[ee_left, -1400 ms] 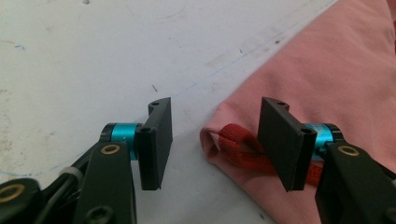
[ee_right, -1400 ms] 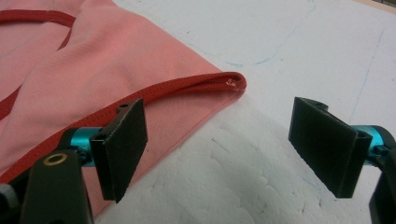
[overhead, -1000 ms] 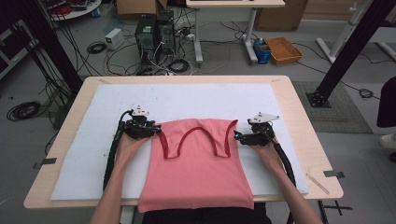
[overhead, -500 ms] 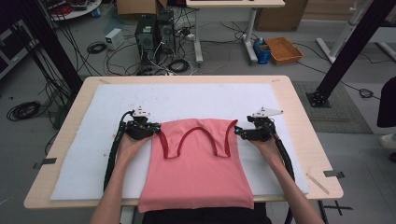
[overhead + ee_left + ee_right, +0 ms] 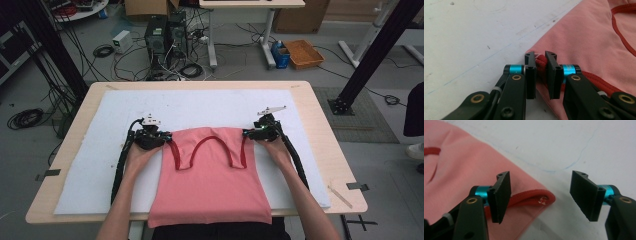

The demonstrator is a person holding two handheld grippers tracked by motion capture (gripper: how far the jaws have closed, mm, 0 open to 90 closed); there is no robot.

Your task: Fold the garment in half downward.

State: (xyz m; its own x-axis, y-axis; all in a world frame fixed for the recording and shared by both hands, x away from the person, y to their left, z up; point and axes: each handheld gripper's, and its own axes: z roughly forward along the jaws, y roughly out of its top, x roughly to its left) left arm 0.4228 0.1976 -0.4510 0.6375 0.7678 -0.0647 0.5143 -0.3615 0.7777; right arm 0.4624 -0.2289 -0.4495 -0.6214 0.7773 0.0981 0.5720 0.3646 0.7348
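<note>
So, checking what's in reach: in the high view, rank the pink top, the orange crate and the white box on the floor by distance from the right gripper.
From the right gripper:
1. Pink top, right beside it.
2. Orange crate, floor beyond the table.
3. White box, floor far left.

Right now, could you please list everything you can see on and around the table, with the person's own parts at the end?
Tank top: one, pink with dark red trim, flat on the mat, hem over the near table edge.
Mat: one, white, covering most of the tabletop.
Table: one, light wood, centre.
Computer tower: one, black, on the floor beyond the table among cables.
Basket: one, orange, on the floor at far right.
Left gripper: one, black, shut on the tank top's strap corner.
Right gripper: one, black, jaws just closing, not yet pressing the other strap corner between them.
Forearms: two, from the near edge.
</note>
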